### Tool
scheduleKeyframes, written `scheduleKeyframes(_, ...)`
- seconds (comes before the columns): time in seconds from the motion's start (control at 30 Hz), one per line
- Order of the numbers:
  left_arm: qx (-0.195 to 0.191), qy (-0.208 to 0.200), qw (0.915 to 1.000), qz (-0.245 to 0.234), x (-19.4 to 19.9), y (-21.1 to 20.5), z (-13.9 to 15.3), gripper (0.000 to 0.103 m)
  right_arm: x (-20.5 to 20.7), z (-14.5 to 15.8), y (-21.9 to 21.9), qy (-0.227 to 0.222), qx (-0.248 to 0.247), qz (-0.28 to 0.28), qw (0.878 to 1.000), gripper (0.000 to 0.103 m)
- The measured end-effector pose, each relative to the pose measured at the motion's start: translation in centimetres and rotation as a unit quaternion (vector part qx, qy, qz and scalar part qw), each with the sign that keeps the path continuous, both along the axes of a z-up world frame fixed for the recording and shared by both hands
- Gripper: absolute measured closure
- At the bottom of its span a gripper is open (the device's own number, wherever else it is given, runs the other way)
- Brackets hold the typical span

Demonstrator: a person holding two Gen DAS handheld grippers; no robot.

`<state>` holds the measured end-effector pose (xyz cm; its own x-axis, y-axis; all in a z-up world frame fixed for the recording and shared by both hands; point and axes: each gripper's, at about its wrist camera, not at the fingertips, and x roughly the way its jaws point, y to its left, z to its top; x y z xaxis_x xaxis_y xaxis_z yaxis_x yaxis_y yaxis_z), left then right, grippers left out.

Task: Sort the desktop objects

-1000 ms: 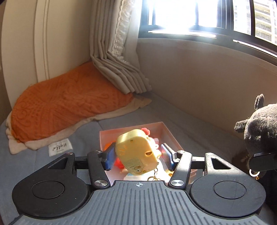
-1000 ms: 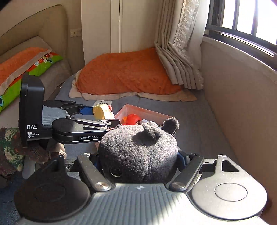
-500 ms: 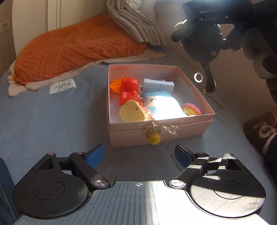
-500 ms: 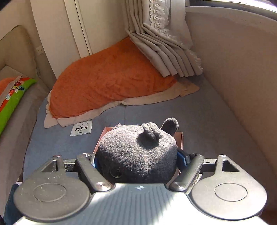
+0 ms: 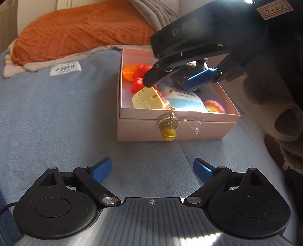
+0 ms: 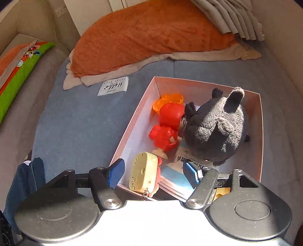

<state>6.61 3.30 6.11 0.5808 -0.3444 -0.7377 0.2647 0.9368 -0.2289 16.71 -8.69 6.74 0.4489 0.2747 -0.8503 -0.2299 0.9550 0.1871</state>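
A pink box (image 5: 170, 130) (image 6: 260, 113) sits on the blue blanket. In it lie a grey plush toy (image 6: 217, 130) (image 5: 191, 65), a red figure (image 6: 168, 124) (image 5: 140, 77), an orange piece (image 6: 166, 100), a yellow keychain toy (image 6: 144, 172) (image 5: 147, 98) whose bell (image 5: 168, 133) hangs over the front wall, and a blue-white packet (image 5: 184, 100). My right gripper (image 6: 153, 173) (image 5: 170, 81) is open above the box, the plush lying free just past its fingers. My left gripper (image 5: 152, 170) is open and empty, in front of the box.
An orange blanket (image 6: 151, 34) (image 5: 79, 30) lies behind the box, with a white "Hello" label (image 6: 113, 87) (image 5: 65, 69) on the blue blanket (image 5: 56, 113). Curtain folds (image 6: 233, 17) hang at the back right. A green-orange pillow (image 6: 20, 66) lies far left.
The right gripper came down over the box, opened and let go of the grey plush, which now lies in the box. The left gripper, open since dropping the yellow toy, drew back slightly.
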Motion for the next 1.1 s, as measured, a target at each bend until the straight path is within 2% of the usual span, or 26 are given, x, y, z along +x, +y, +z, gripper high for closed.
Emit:
scheduleKeyframes(0.13,-0.007,0.011,0.9999,0.0,0.3,0.2,-0.5,0.007,0.0,-1.1,1.1,0.005,-0.016,-0.011,1.0,0.035)
scheduleKeyframes(0.17,-0.007,0.014,0.9999,0.0,0.4,0.2,-0.6,0.007,-0.1,-0.9,1.3,0.005,-0.014,-0.006,1.0,0.038)
scheduleKeyframes(0.23,-0.008,0.019,0.9998,-0.003,0.5,0.1,-0.8,0.007,-0.2,-0.8,1.3,0.021,-0.006,0.006,1.0,0.073)
scheduleKeyframes(0.27,-0.009,0.019,0.9998,-0.005,0.4,0.1,-0.7,0.007,-0.3,-0.7,1.4,0.028,-0.007,0.007,1.0,0.077)
scheduleKeyframes(0.4,-0.013,0.012,0.9998,-0.004,0.2,0.2,-0.4,0.007,-1.1,0.9,1.0,0.009,0.001,-0.001,1.0,0.085)
scheduleKeyframes(0.47,-0.013,0.012,0.9998,-0.001,0.3,0.3,-0.3,0.007,-1.3,2.6,0.4,-0.008,0.022,-0.009,1.0,0.099)
scheduleKeyframes(0.5,-0.012,0.013,0.9998,-0.001,0.3,0.3,-0.3,0.007,-1.3,3.4,0.2,-0.017,0.03,-0.011,0.999,0.101)
scheduleKeyframes(0.6,-0.012,0.013,0.9998,-0.003,0.3,0.3,-0.2,0.007,-1.0,6.2,-0.3,-0.053,0.048,-0.021,0.997,0.1)
scheduleKeyframes(0.7,-0.01,0.014,0.9998,-0.002,0.4,0.3,-0.2,0.007,-0.3,6.6,-0.4,-0.038,0.062,-0.016,0.997,0.096)
scheduleKeyframes(0.77,-0.01,0.014,0.9998,-0.001,0.4,0.3,-0.2,0.007,-0.2,5.4,0.1,-0.015,0.055,-0.01,0.998,0.089)
scheduleKeyframes(0.83,-0.011,0.014,0.9998,-0.002,0.4,0.4,-0.2,0.007,-0.7,3.5,0.9,0.002,0.039,0.004,0.999,0.061)
scheduleKeyframes(0.9,-0.011,0.014,0.9998,-0.004,0.4,0.3,-0.2,0.007,-1.2,2.2,1.5,0.008,0.031,0.016,0.999,0.051)
scheduleKeyframes(1.0,-0.01,0.016,0.9998,-0.009,0.3,0.2,-0.3,0.007,-1.2,-0.1,2.6,0.031,0.013,0.026,0.999,0.051)
scheduleKeyframes(1.1,-0.01,0.017,0.9997,-0.011,0.3,0.2,-0.3,0.006,-0.6,-1.4,2.6,0.058,0.024,0.012,0.998,0.049)
